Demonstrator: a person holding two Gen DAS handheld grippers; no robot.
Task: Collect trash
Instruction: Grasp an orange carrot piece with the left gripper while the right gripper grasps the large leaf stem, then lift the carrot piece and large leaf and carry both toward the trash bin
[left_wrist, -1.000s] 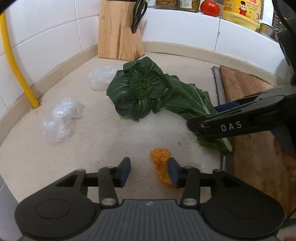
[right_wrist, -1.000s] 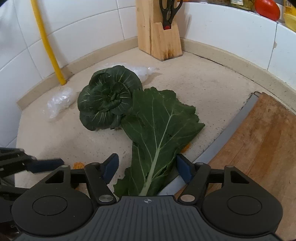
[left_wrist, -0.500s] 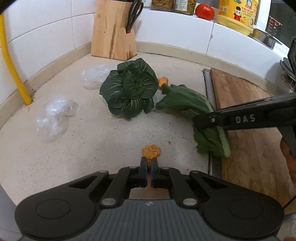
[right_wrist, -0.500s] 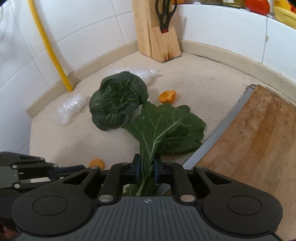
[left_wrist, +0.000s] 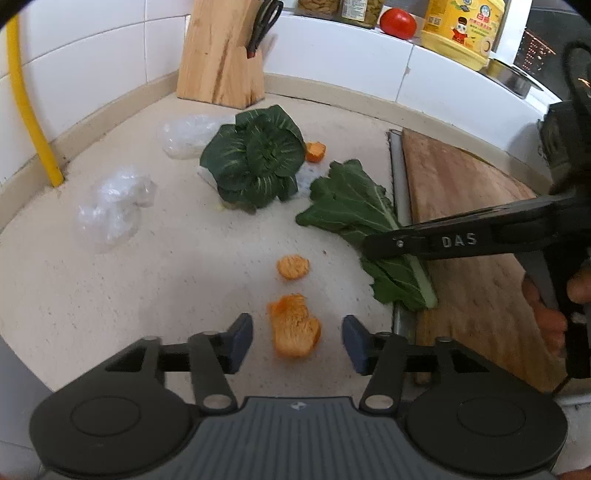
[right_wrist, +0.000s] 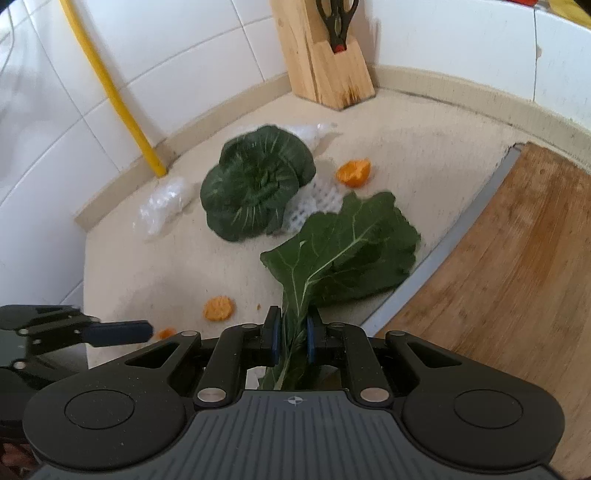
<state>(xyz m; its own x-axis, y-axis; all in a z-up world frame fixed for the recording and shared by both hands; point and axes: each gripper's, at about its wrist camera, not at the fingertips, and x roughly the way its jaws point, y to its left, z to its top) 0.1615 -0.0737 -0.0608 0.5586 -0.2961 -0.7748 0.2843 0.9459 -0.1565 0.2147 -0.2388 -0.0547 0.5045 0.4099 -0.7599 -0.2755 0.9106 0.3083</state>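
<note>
While veined and dark green, leaf (right_wrist: 343, 243) bends; right tongs (right_wrist: 291, 334) pinch its stalk.

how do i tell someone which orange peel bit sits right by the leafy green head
Find the wooden knife block in the counter's back corner; in front of it sits the dark green vegetable head. The orange peel piece lies against that head's right side in the left wrist view, farthest back of the three orange scraps.

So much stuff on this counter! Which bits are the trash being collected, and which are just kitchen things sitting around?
Trash:
- loose green leaf, clamped in the right gripper
- orange peel pieces
- crumpled plastic wrap
- leafy green head, possibly

Just sitting around:
- knife block
- cutting board
- tomato
- yellow tub
</note>
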